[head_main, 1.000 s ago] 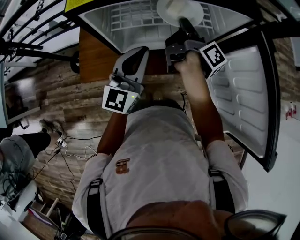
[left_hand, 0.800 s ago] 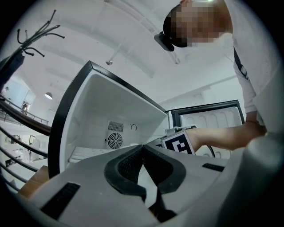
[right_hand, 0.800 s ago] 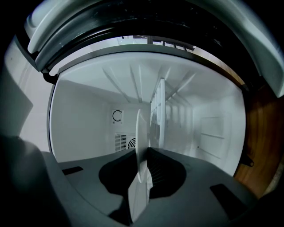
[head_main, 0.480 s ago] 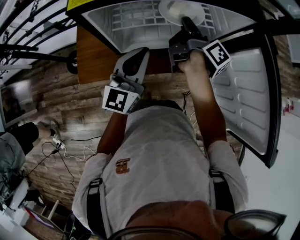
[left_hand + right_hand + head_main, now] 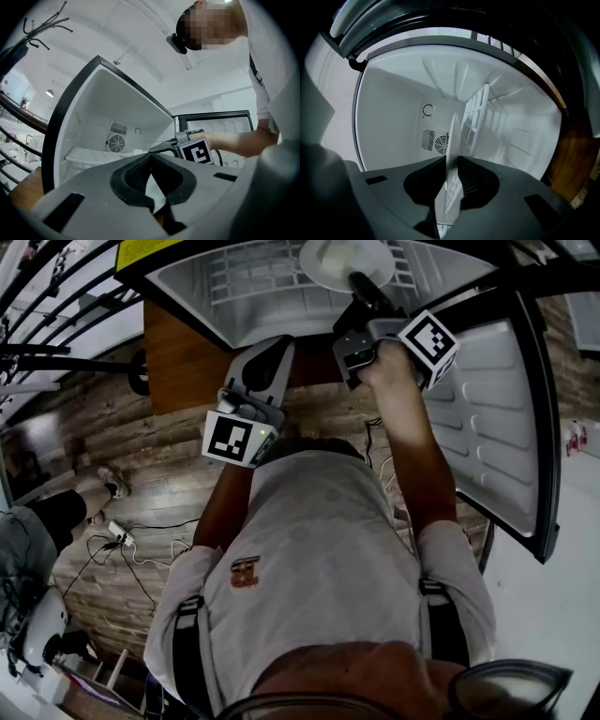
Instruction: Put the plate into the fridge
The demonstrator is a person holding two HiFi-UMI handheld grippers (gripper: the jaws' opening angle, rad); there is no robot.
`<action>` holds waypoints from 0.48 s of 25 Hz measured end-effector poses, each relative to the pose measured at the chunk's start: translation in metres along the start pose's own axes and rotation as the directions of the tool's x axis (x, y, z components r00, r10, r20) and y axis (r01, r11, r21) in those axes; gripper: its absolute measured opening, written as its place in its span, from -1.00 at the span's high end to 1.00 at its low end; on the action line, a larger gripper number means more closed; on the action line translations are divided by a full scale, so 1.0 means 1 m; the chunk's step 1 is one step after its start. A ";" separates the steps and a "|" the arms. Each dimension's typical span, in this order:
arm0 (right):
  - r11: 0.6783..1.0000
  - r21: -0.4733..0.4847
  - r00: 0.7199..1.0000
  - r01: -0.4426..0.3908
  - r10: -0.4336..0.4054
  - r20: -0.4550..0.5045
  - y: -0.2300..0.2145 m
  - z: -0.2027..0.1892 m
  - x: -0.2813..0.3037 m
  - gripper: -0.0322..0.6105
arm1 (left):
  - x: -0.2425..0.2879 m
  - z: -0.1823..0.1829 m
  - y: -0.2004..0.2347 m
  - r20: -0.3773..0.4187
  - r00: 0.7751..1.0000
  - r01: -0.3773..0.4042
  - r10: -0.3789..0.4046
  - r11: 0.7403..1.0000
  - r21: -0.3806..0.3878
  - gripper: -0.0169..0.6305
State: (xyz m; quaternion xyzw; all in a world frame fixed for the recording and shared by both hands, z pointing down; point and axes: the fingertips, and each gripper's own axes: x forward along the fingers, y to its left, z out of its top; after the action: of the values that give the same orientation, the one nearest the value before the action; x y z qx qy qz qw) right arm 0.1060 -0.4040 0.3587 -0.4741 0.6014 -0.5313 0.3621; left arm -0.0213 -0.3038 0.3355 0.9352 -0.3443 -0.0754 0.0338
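Note:
A white plate [image 5: 346,261] hangs in the mouth of the open fridge [image 5: 187,282], above its wire shelf [image 5: 253,277]. My right gripper [image 5: 357,284] is shut on the plate's near rim. In the right gripper view the plate [image 5: 453,140] stands edge-on between the jaws, pointing at the fridge's back wall and fan vent [image 5: 433,140]. My left gripper [image 5: 272,345] hovers lower left of the plate, just outside the fridge. Its jaws [image 5: 150,155] are shut with nothing in them. The right gripper's marker cube [image 5: 197,152] shows in the left gripper view.
The fridge door [image 5: 497,409] stands swung open at the right, close to my right arm. A wooden cabinet side [image 5: 183,362] borders the fridge on the left. Cables [image 5: 141,545] lie on the plank floor, and a person's leg [image 5: 56,512] is at the left.
The plate and right gripper have shifted slightly left and deeper toward the fridge opening. The left gripper has hardly moved. The person's leg at the left has stepped across the floor.

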 end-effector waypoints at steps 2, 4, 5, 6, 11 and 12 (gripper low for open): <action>1.000 -0.016 1.000 0.009 -0.009 -0.013 -0.002 -0.001 -0.003 0.73 | 0.002 -0.002 -0.003 -0.002 1.000 0.009 -0.009 1.000 -0.005 0.89; 1.000 -0.021 1.000 0.011 -0.012 -0.024 -0.004 -0.003 -0.006 0.70 | 0.003 -0.002 -0.007 -0.002 1.000 0.019 -0.019 1.000 -0.008 0.89; 1.000 -0.017 1.000 0.009 -0.009 -0.028 -0.004 -0.005 -0.007 0.66 | 0.003 -0.003 -0.009 -0.002 1.000 0.024 -0.024 1.000 -0.008 0.89; 1.000 -0.010 0.999 0.006 -0.007 -0.032 -0.005 -0.006 -0.008 0.61 | 0.003 -0.003 -0.010 -0.003 1.000 0.028 -0.028 1.000 -0.009 0.89; 1.000 -0.013 0.999 0.003 -0.004 -0.034 -0.009 -0.011 -0.010 0.58 | 0.003 -0.001 -0.012 -0.001 0.999 0.038 -0.038 0.999 -0.010 0.89; 1.000 -0.018 0.999 0.001 -0.002 -0.034 -0.008 -0.012 -0.010 0.58 | 0.003 -0.001 -0.011 0.000 0.999 0.038 -0.038 0.999 -0.010 0.89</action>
State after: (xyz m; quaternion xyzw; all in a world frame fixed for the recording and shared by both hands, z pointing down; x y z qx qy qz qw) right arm 0.0994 -0.3906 0.3683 -0.4685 0.6120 -0.5342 0.3471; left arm -0.0117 -0.2972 0.3347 0.9413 -0.3263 -0.0777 0.0370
